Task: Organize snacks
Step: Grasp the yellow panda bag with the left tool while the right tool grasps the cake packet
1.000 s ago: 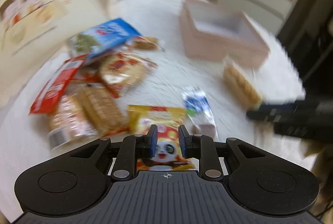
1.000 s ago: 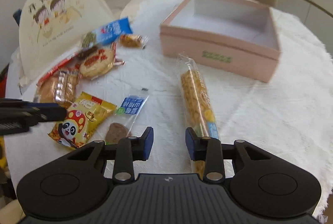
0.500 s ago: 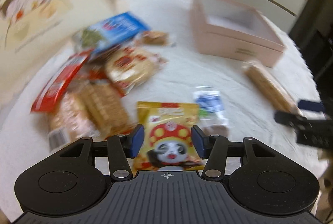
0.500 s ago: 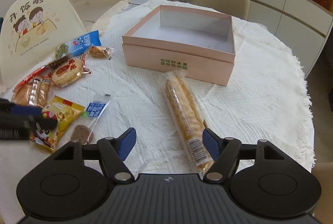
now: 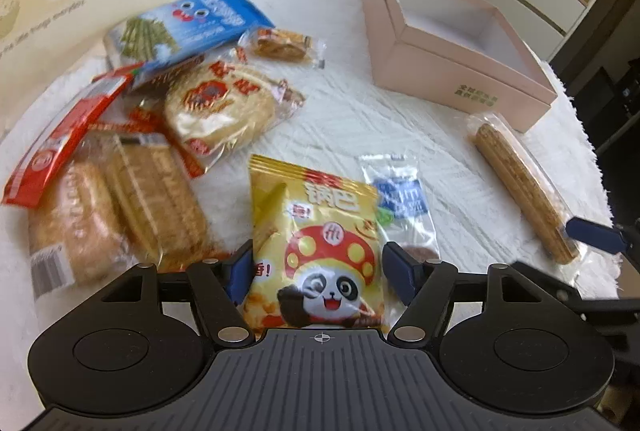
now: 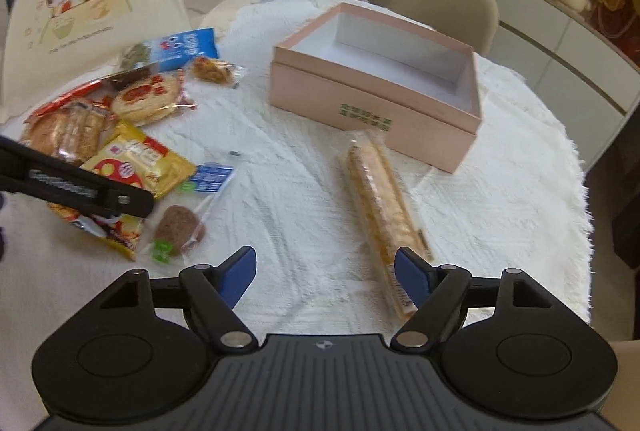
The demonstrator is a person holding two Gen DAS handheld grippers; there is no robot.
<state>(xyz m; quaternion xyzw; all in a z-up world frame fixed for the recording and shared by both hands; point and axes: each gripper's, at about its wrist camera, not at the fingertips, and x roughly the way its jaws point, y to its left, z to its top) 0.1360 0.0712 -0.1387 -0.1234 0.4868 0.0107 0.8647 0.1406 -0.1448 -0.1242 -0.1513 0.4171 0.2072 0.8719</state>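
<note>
Here the left gripper (image 5: 316,267) stands wide, straddling the upright yellow panda-print snack bag (image 5: 316,243) on the white textured tablecloth (image 6: 304,171); the right gripper (image 6: 325,269), also wide, hovers by the long clear-wrapped biscuit stick (image 6: 380,215), whose axis points toward the open pink cardboard box (image 6: 372,111)

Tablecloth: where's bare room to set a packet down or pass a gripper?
Free: cloth between the yellow bag, pink box and biscuit roll; also right of the roll. The box is empty inside. Crowded: the snack pile at left.
</note>
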